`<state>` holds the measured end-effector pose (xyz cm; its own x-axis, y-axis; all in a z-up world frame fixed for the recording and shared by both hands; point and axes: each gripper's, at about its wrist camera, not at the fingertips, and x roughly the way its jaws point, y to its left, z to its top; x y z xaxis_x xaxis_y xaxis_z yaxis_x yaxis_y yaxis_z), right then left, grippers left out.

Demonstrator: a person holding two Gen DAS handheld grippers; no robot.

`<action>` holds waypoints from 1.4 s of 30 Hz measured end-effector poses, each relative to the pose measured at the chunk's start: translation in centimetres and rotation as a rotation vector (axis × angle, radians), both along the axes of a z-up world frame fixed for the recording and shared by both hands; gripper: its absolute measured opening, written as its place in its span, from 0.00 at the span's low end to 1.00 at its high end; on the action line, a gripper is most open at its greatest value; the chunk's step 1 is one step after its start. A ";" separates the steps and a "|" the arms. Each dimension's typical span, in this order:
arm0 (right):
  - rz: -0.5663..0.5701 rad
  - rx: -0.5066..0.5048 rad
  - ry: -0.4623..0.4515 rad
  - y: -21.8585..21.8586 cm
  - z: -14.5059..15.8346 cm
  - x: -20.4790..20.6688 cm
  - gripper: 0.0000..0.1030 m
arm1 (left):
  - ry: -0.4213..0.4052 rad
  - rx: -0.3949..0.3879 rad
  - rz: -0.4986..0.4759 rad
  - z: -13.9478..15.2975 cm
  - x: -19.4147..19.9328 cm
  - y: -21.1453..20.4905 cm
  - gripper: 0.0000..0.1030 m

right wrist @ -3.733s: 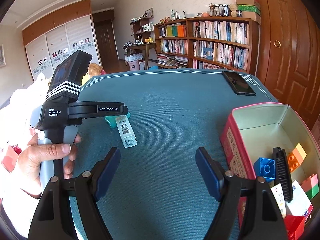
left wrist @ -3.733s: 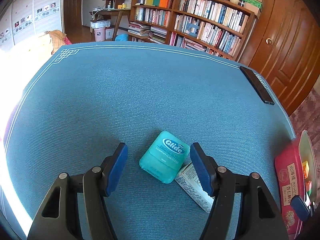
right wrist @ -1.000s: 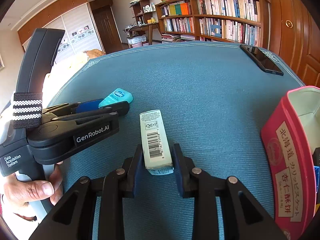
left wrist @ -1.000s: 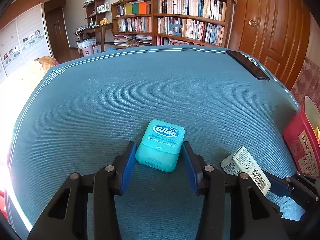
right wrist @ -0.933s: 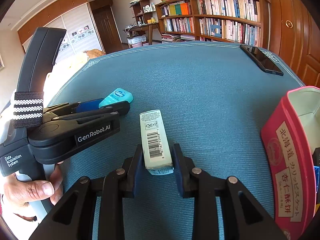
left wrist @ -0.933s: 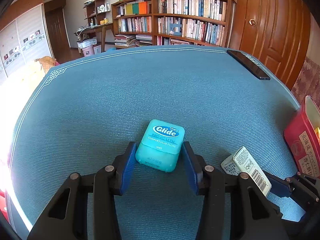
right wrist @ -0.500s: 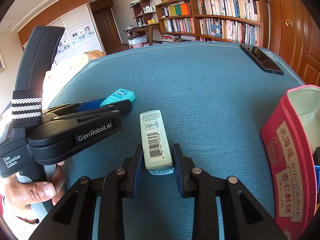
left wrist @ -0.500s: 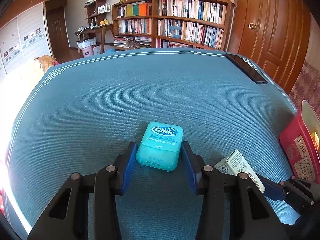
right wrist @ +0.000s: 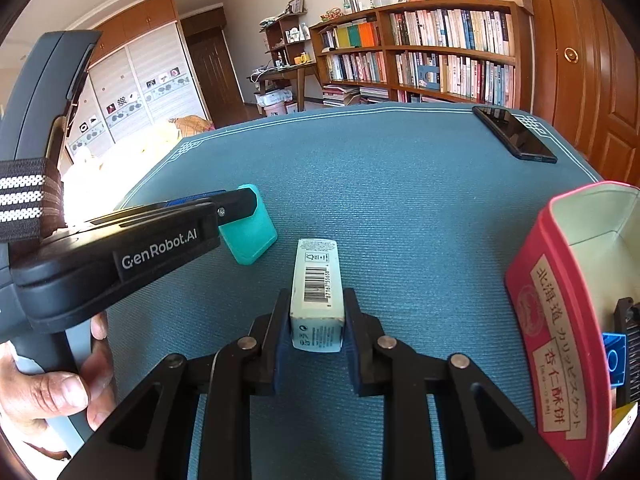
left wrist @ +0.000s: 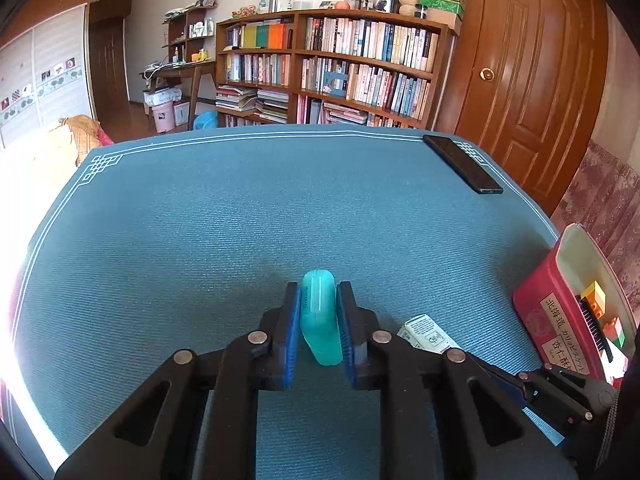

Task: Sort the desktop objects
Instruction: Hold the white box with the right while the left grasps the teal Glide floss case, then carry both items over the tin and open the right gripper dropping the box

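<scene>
floss case [left wrist: 320, 316] on edge, long axis forward

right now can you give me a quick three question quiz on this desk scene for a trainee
1. True or false: the left gripper is shut on the teal floss case, held on edge.
2. What does the right gripper hold? A) a phone B) a small white box C) a toy brick
3. Fill in: the black phone lies near the far ____ corner of the blue mat.

Key
1. True: both pads press on the case.
2. B: the small white box, barcode up, is clamped between the pads; toy bricks sit in the red tin.
3. right
</scene>
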<state>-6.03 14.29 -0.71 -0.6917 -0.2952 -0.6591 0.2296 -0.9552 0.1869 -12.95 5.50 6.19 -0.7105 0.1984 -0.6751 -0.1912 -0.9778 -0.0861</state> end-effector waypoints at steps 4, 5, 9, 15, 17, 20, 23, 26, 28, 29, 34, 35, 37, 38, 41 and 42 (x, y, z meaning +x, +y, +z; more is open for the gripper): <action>-0.002 -0.002 -0.017 0.0 -0.3 0.0 0.26 | -0.013 -0.004 0.014 -0.4 -0.3 -0.3 0.25; -0.001 -0.002 -0.019 0.0 -0.3 0.0 0.26 | -0.028 -0.004 0.020 -0.7 -0.5 -0.3 0.32; 0.000 -0.012 -0.026 0.2 -0.5 -0.1 0.26 | -0.051 0.007 0.047 -1.7 -0.9 -0.7 0.53; 0.006 -0.016 -0.037 0.3 -0.7 -0.3 0.26 | -0.069 -0.029 0.011 -2.7 -0.9 0.0 0.52; 0.008 -0.020 -0.043 0.4 -0.8 -0.4 0.26 | -0.068 -0.045 -0.003 -2.6 -0.8 0.3 0.52; 0.008 -0.027 -0.048 0.5 -0.9 -0.5 0.26 | -0.062 -0.060 -0.017 -2.6 -0.5 0.8 0.52; 0.006 -0.025 -0.045 0.5 -0.9 -0.4 0.26 | -0.047 -0.073 -0.022 -2.3 -0.1 1.2 0.52; 0.001 -0.025 -0.044 0.5 -0.9 -0.3 0.26 | -0.029 -0.061 -0.016 -1.7 0.2 1.1 0.52; -0.003 -0.027 -0.043 0.6 -0.9 -0.4 0.26 | -0.018 -0.042 -0.007 -1.2 0.3 0.8 0.52; -0.004 -0.027 -0.041 0.6 -0.9 -0.4 0.26 | -0.014 -0.032 -0.002 -1.0 0.4 0.6 0.52; -0.013 -0.023 -0.021 0.5 -0.4 -0.2 0.26 | 0.010 -0.015 -0.002 0.1 0.7 0.6 0.52; -0.015 -0.021 -0.013 0.6 -0.3 -0.1 0.26 | 0.015 -0.017 -0.005 0.2 0.8 0.7 0.52; -0.021 -0.017 0.004 0.7 0.1 0.1 0.26 | 0.021 -0.017 -0.010 0.5 0.9 1.0 0.52; -0.027 -0.015 0.012 0.8 0.3 0.2 0.26 | 0.024 -0.016 -0.012 0.7 1.0 1.2 0.52; -0.045 -0.018 0.034 1.2 0.9 0.3 0.26 | 0.044 -0.012 -0.019 1.5 1.4 1.5 0.52; -0.049 -0.019 0.041 1.3 1.1 0.4 0.26 | 0.052 -0.011 -0.020 1.8 1.6 1.5 0.52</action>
<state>-5.65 15.56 0.44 -0.7321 -0.2727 -0.6242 0.1908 -0.9618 0.1963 -11.37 7.04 7.96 -0.7405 0.2059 -0.6397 -0.2145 -0.9745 -0.0653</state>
